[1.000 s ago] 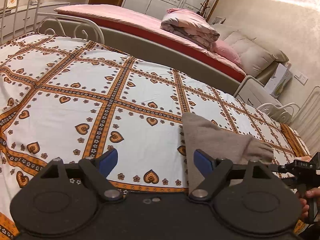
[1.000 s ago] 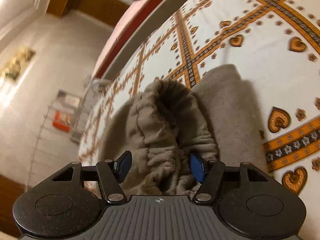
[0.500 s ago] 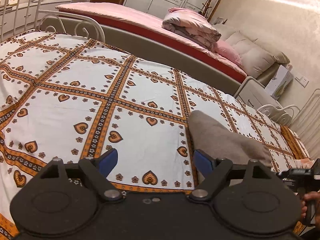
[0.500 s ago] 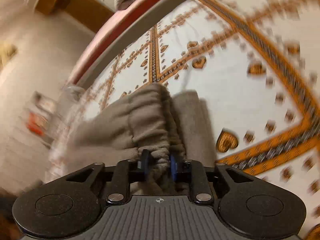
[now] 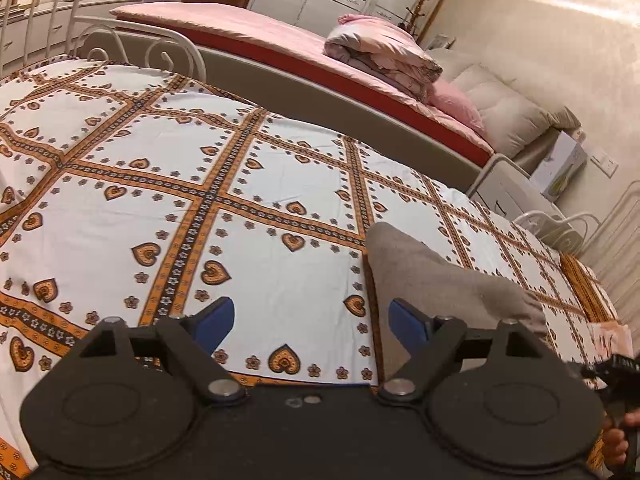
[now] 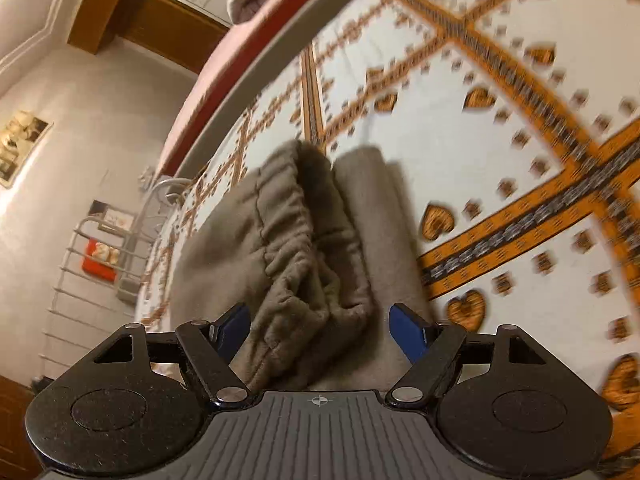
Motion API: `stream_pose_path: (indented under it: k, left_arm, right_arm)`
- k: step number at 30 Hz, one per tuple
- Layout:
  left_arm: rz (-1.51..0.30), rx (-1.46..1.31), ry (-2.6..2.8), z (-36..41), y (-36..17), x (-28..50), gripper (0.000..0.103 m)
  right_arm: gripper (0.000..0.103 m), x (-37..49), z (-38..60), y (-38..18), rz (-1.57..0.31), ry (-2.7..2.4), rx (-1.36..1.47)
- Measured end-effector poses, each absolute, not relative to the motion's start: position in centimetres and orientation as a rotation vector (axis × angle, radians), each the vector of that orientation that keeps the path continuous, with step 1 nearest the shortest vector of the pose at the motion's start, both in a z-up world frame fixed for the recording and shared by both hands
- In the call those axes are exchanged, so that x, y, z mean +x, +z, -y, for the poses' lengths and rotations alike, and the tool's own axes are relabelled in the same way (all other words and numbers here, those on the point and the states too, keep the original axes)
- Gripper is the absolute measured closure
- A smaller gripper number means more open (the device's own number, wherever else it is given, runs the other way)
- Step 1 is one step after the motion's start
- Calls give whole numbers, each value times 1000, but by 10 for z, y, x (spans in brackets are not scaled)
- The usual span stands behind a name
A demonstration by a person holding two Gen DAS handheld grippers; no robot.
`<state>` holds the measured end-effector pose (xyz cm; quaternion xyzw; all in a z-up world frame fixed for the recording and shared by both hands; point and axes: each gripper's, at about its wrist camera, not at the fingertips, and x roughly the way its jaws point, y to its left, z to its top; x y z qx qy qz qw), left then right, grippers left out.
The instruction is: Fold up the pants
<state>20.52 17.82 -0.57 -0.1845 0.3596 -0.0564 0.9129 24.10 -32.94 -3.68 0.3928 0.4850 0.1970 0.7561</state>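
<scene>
Left gripper (image 5: 310,320) spread wide over the heart-patterned bedspread (image 5: 168,184), gripping nothing, with the grey-brown pants (image 5: 436,276) lying just beyond and to the right of its right finger. Right gripper (image 6: 320,326) likewise spread wide with nothing clamped, its blue pads (image 6: 406,330) flanking the pants' gathered waistband (image 6: 304,248), which sits bunched between and ahead of them on the folded cloth.

Left claw (image 5: 310,326) spread wide, gripping nothing — right claw (image 6: 320,330) likewise agape, tilted sideways
</scene>
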Motion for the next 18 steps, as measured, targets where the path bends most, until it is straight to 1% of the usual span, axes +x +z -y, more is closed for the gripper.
stream_pose_path:
  k: [2, 4, 5, 6, 8, 10, 12, 13, 14, 16, 18]
  left_arm:
    - [-750, -362, -126, -173, -7, 206, 26]
    - [-764, -347, -132, -170, -8, 206, 26]
    - [-767, -340, -132, -169, -9, 205, 26]
    - [-769, -331, -130, -169, -9, 204, 26]
    - [-771, -329, -128, -171, -10, 203, 26]
    - [-769, -335, -121, -174, -9, 202, 26]
    - [-766, -339, -117, -177, -9, 201, 26]
    - [-767, -339, -115, -178, -9, 202, 26]
    - [-773, -336, -116, -177, -10, 203, 26]
    - [-782, -331, -117, -175, -11, 205, 26]
    - [-781, -320, -126, -170, -11, 206, 26]
  right_arm:
    - [26, 249, 321, -44, -1069, 447, 891]
    - [26, 257, 310, -47, -1067, 448, 867]
    - [33, 259, 303, -46, -1062, 444, 834]
    - [61, 261, 299, -43, -1054, 438, 797]
    - [70, 259, 297, -36, -1015, 455, 796]
    - [71, 247, 305, -18, -898, 482, 843]
    - [71, 241, 316, -6, -826, 495, 850]
    - [71, 242, 320, -10, -838, 465, 847]
    - [71, 245, 324, -21, -889, 413, 842]
    - [71, 256, 327, -52, -1049, 321, 811]
    - [69, 254, 333, -51, -1012, 338, 875]
